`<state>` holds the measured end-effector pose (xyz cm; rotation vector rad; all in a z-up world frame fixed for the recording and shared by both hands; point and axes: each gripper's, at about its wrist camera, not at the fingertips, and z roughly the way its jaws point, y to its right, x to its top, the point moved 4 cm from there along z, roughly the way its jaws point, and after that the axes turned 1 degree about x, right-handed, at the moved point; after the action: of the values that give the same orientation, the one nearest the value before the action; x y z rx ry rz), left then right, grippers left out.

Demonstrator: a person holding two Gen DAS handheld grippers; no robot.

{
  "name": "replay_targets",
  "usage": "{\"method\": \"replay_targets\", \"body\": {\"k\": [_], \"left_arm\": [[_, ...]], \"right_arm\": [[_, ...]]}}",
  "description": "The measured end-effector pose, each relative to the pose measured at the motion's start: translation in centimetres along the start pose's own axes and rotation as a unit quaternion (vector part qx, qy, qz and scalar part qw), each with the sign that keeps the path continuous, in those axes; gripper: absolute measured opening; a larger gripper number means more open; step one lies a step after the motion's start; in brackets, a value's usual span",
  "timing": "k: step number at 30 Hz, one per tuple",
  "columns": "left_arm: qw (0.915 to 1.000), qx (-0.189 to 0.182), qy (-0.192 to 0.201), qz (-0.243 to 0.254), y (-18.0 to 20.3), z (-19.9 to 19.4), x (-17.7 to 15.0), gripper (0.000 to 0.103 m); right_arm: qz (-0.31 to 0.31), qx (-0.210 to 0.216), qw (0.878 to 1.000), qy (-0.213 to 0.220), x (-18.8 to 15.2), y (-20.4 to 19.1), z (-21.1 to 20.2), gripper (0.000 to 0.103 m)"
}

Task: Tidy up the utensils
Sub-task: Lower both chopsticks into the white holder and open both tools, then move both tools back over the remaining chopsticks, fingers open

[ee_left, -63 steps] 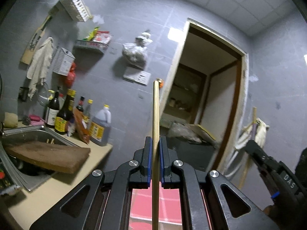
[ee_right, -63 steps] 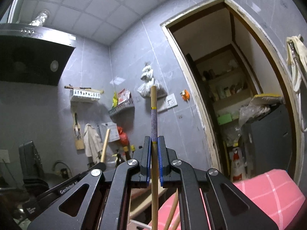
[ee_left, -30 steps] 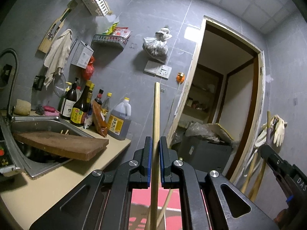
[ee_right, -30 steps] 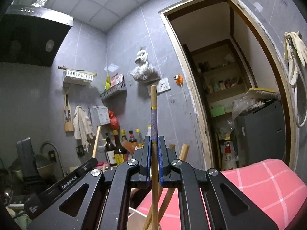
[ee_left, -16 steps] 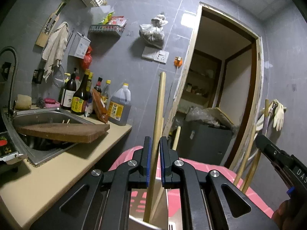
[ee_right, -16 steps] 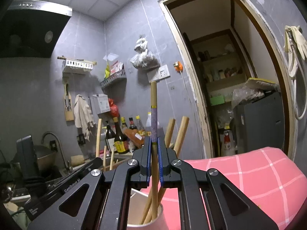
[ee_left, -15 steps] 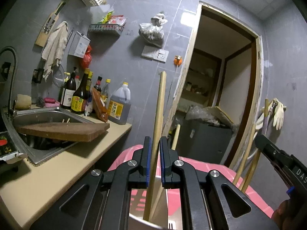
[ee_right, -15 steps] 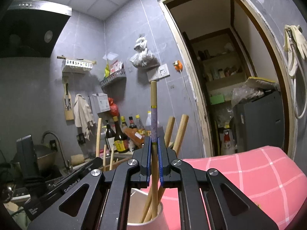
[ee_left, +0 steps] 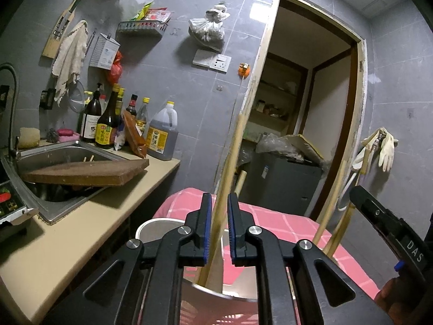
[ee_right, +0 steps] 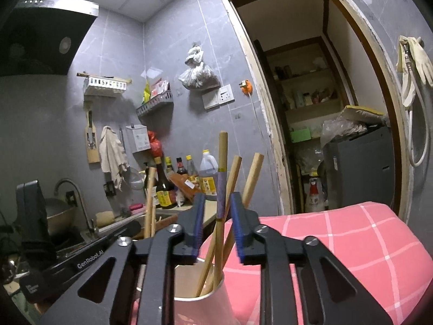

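Chopsticks standing in the white cup [ee_right: 216, 298]

On the pink checked cloth [ee_right: 338, 243], the cup holds several wooden chopsticks; both the left hand-held gripper [ee_left: 219, 227] and right hand-held gripper [ee_right: 216, 230] are spread, one chopstick [ee_left: 230, 168] and the purple-banded chopstick [ee_right: 221, 189] leaning free between their pads.

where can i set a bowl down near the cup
Bare patches: the beige counter between the sink and the cup, and the pink checked cloth right of it. Crowded: bottles by the wall, cutting board over the sink.

Right hand-held gripper [ee_right: 216, 233] parted — banded chopstick [ee_right: 221, 189] standing in cup [ee_right: 213, 300].
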<state>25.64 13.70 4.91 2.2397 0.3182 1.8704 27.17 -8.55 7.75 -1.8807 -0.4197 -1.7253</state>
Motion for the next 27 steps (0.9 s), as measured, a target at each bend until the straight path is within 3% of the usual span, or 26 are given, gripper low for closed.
{"method": "replay_targets", "body": {"k": [3,6,14,18,20,27], "left_arm": [[1.0000,-0.001,0.000,-0.003,0.3,-0.5,0.3,0.029],[1.0000,-0.005,0.006,0.002,1.0,-1.0,0.6,0.031],[0.9998,-0.011,0.007,0.017,3.1,-2.5,1.7,0.053],[0.9995,-0.017,0.003,0.028,4.8,-3.2,1.8,0.067],[0.9992,-0.025,0.001,0.031,5.6,-3.5,1.6,0.070],[0.9976,-0.057,-0.004,0.039,8.7,-4.5,0.5,0.090]], "right_arm": [[-0.005,-0.002,1.000,0.007,0.5,0.0,-0.5,0.024],[-0.007,-0.005,1.000,0.017,1.1,0.3,-1.2,0.027],[-0.009,-0.022,0.999,0.038,2.9,1.9,-4.3,0.054],[-0.020,-0.040,0.998,0.038,3.4,3.0,-6.3,0.063],[-0.022,-0.045,0.998,0.037,3.5,3.6,-7.2,0.076],[-0.048,-0.083,0.995,0.027,3.6,6.1,-10.4,0.096]]}}
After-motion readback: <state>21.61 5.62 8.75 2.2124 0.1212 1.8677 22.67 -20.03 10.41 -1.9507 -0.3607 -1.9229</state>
